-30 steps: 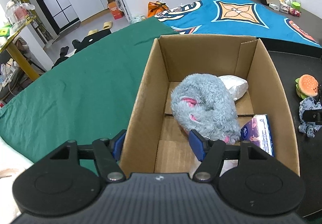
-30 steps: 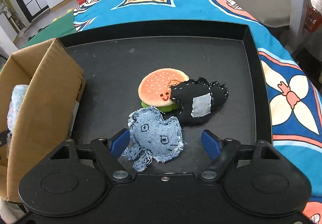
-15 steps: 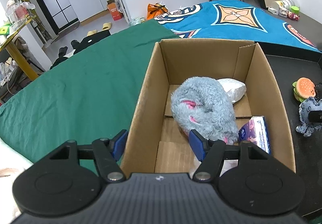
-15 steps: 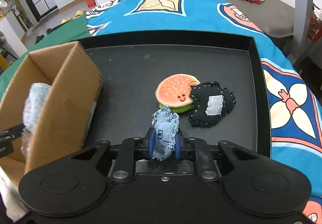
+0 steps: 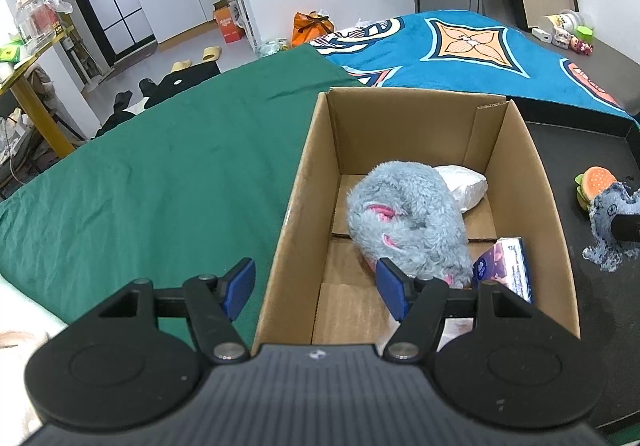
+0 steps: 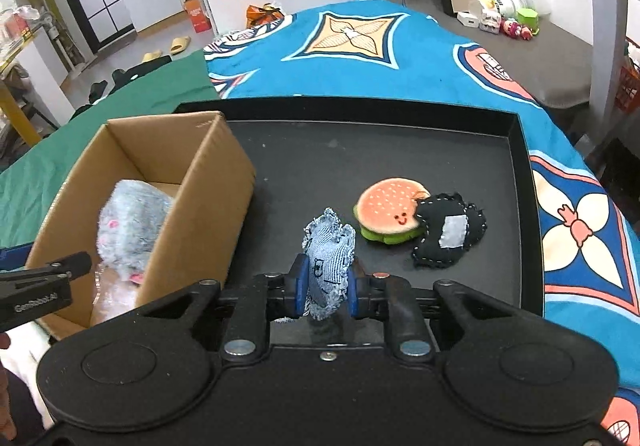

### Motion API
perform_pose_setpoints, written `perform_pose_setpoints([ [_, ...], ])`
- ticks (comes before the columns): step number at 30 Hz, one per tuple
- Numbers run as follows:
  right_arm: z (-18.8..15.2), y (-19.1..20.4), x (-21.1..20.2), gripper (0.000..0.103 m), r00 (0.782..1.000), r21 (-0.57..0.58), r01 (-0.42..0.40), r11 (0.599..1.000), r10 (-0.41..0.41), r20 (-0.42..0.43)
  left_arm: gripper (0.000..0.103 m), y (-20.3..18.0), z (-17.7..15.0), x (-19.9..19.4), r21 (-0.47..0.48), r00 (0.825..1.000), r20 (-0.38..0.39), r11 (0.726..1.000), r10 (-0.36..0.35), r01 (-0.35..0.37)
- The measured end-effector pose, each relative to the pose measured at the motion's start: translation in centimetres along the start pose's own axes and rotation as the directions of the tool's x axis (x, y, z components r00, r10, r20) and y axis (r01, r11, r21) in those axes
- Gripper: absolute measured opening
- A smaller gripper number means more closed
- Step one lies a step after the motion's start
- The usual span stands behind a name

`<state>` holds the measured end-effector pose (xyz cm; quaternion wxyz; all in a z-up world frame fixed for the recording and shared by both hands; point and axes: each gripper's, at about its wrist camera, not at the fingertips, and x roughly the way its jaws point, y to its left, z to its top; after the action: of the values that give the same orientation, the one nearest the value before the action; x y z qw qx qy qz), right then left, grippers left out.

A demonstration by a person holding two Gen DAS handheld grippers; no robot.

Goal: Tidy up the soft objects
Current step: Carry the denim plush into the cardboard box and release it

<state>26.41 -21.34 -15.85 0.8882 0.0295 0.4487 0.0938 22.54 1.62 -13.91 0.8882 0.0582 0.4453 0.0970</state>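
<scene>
My right gripper (image 6: 325, 292) is shut on a blue denim soft toy (image 6: 330, 252) and holds it above the black tray (image 6: 516, 149), right of the cardboard box (image 6: 208, 213). The denim toy also shows at the right edge of the left wrist view (image 5: 610, 219). A burger plush (image 6: 390, 215) and a black stitched plush (image 6: 450, 232) lie on the tray. My left gripper (image 5: 316, 288) is open and empty, straddling the near left wall of the box (image 5: 292, 221). In the box lie a grey furry plush (image 5: 408, 219), a white pouch (image 5: 464, 185) and a purple tissue pack (image 5: 506, 266).
The box stands on a green cloth (image 5: 140, 181) beside a blue patterned cloth (image 6: 360, 45). Small toys and containers (image 6: 504, 17) sit on a grey surface at the far right. A grey post (image 6: 608, 25) stands at the right.
My right gripper closed on the denim toy and lifted it off the tray, moving back and up. My left gripper also drew back and up slightly, staying open.
</scene>
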Motion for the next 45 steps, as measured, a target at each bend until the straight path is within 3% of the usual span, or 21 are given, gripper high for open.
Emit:
perform_pose_setpoints([
  [6, 0.7, 1.6, -1.4, 0.019, 0.999, -0.034, -0.030, 0.999, 0.030, 0.019, 0.065, 0.7, 0.1, 0.1, -0.016, 1.000, -0.005, 1.000, -0.022, 0.022],
  [20, 3.1, 5.4, -2.9, 0.019, 0.996, -0.151, -0.007, 0.989, 0.020, 0.088, 0.065, 2.6, 0.2, 0.1, -0.083, 0.998, -0.006, 0.994, -0.068, 0.068],
  [36, 5.1, 10.0, -1.9, 0.020, 0.992, -0.194, -0.022, 0.981, 0.045, 0.114, 0.061, 4.0, -0.3, 0.9, -0.137, 0.989, -0.010, 0.980, -0.149, 0.146],
  [38, 5.2, 10.5, -1.7, 0.020, 0.993, -0.199, -0.026, 0.980, 0.049, 0.110, 0.057, 4.2, -0.3, 1.1, -0.146, 0.989, -0.011, 0.978, -0.151, 0.147],
  [41, 5.1, 10.9, -1.1, 0.025, 0.994, -0.193, -0.041, 0.980, 0.059, 0.091, 0.036, 4.6, -0.5, 1.4, -0.167, 0.986, -0.023, 0.973, -0.163, 0.157],
  [43, 5.1, 11.0, -0.7, 0.037, 0.995, -0.187, -0.053, 0.981, 0.067, 0.068, 0.017, 4.7, -0.6, 1.7, -0.172, 0.986, -0.034, 0.973, -0.161, 0.153],
  [44, 5.0, 11.0, -0.7, 0.050, 0.995, -0.180, -0.063, 0.982, 0.075, 0.060, 0.013, 4.7, -0.8, 1.8, -0.172, 0.987, -0.036, 0.974, -0.155, 0.147],
  [45, 4.9, 10.9, -0.8, 0.054, 0.995, -0.178, -0.065, 0.982, 0.077, 0.061, 0.013, 4.8, -0.8, 1.9, -0.176, 0.987, -0.033, 0.973, -0.155, 0.147],
])
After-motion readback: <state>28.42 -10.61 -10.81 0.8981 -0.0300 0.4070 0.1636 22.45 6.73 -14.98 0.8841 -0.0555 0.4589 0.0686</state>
